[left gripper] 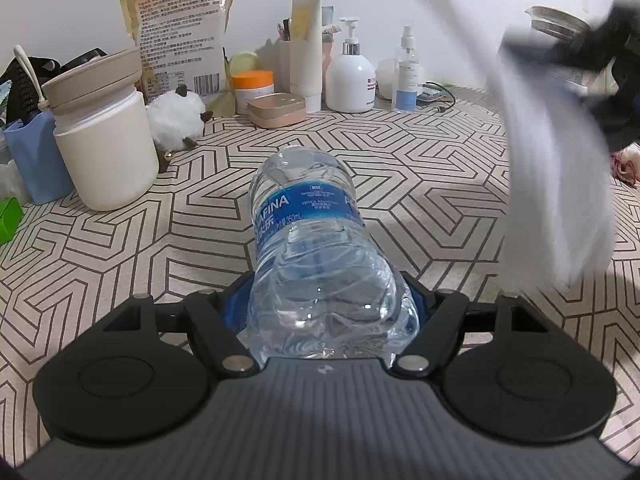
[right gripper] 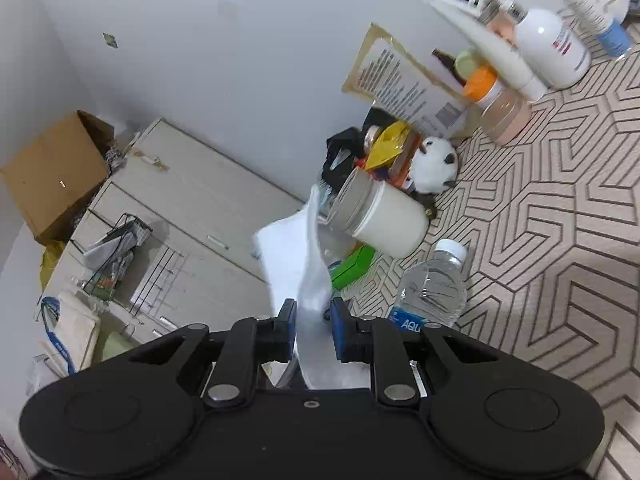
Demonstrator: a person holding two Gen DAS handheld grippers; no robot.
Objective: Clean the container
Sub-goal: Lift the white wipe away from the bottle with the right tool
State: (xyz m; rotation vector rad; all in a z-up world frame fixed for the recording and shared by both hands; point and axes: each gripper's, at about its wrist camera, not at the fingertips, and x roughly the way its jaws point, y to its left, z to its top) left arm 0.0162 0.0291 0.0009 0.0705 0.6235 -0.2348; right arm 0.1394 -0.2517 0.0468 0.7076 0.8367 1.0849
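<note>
Aquafina water bottle (left gripper: 308,248) is lying lengthwise between my left tongs (left gripper: 320,312), which are clamping its base while its neck is pointing away over the patterned worktop (left gripper: 420,168). My right tongs (right gripper: 313,330) are pinching a white cloth (right gripper: 308,280); in the left view that cloth is hanging blurred at the right, clear of the bottle. I am seeing a cream lidded jar (left gripper: 104,152) near the bottle's left, with a fluffy sheep toy (left gripper: 178,120) just beside it and a white pump bottle (left gripper: 350,76) well behind.
</note>
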